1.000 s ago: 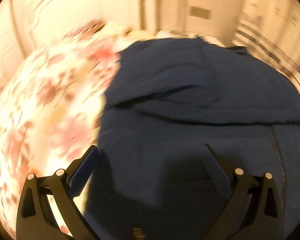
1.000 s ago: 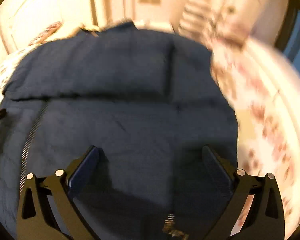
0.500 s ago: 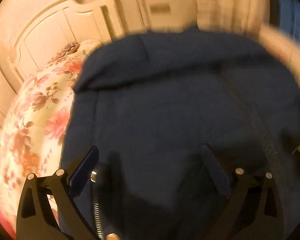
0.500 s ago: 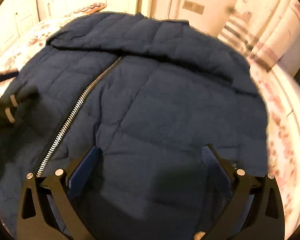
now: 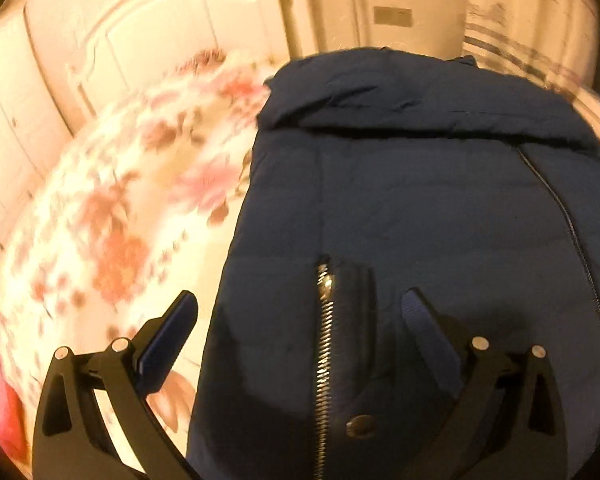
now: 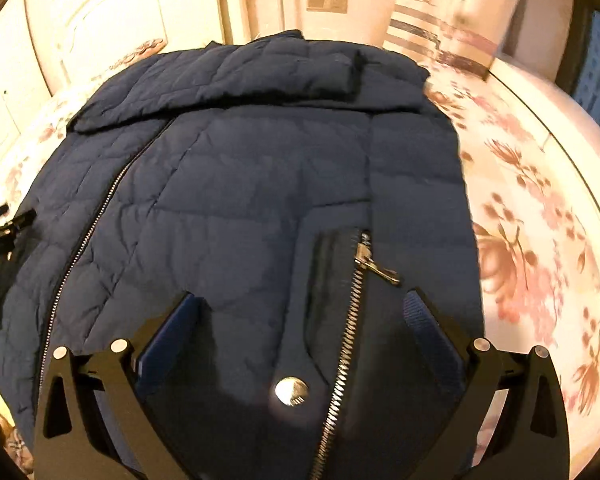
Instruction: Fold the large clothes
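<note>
A navy quilted jacket point(image 5: 420, 200) lies spread on a floral bed sheet point(image 5: 112, 216), its hood or collar folded across the far end. My left gripper point(image 5: 300, 308) is open over the jacket's left hem, straddling a pocket zipper point(image 5: 324, 320) and a snap button point(image 5: 360, 426). In the right wrist view the same jacket point(image 6: 228, 200) fills the frame, with its long front zipper point(image 6: 88, 236) at the left. My right gripper point(image 6: 300, 312) is open above the right pocket zipper point(image 6: 352, 312) and a silver snap point(image 6: 292, 391). Neither gripper holds anything.
Cream panelled wardrobe doors point(image 5: 112, 40) and a wall stand behind the bed. Floral sheet point(image 6: 532, 240) lies bare to the right of the jacket, up to the bed's edge. The other gripper's black tip point(image 6: 0, 224) shows at the left border.
Both grippers have swung and pulled back toward the jacket's near hem, staying open. The pocket zippers and snaps have come into view between the fingers.
</note>
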Demonstrator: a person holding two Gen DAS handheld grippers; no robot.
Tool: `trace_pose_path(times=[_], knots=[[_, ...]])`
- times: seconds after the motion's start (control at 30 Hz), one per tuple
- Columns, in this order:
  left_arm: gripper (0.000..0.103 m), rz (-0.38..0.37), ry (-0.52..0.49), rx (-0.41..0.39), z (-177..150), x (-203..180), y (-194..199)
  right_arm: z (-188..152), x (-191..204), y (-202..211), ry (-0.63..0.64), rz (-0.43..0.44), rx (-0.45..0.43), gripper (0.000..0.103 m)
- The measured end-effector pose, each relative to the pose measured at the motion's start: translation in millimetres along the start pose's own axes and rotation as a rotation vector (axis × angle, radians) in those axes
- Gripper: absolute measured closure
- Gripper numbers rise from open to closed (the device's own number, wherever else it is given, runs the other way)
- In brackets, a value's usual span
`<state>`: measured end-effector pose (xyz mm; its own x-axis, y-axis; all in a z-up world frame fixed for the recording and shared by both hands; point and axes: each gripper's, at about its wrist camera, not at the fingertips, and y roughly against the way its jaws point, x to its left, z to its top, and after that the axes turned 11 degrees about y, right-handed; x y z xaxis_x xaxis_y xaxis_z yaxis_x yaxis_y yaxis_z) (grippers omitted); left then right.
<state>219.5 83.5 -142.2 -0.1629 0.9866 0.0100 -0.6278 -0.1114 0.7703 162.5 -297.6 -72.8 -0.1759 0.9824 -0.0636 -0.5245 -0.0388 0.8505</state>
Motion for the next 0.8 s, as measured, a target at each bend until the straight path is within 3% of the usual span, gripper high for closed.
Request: trace_pose_path(times=[0.13,0.23,0.33,0.43,0.5,0.8], knots=[[0.002,0.058,-0.027,-0.054,-5.1,-1.9,18.2,-2.2,16.5,15.1,0.038,-0.038,-0.016,0.005],[0.002,-0.075,-0.094,-0.096,-30.0,-22.2,57.4,-9.8,40.6,36.8,0.117,0.015,-0.065,0.005],[0.002,-0.185,-0.199,-0.089,-63.0,-48.2,77.9,-21.9,72.0,48.4,0.232,0.060,-0.079,0.005],[0.002,-0.128,-0.277,-0.064,-84.9,-69.5,56.7,-39.2,93.5,34.7,0.298,0.064,-0.033,0.005],[0.002,-0.160,-0.241,-0.059,-82.9,-63.8,53.7,-47.5,92.4,34.6,0.280,0.067,-0.081,0.005],[0.002,-0.218,-0.122,-0.003,-83.7,-18.6,52.1,-66.6,62.1,46.7,0.216,0.077,-0.080,0.005]])
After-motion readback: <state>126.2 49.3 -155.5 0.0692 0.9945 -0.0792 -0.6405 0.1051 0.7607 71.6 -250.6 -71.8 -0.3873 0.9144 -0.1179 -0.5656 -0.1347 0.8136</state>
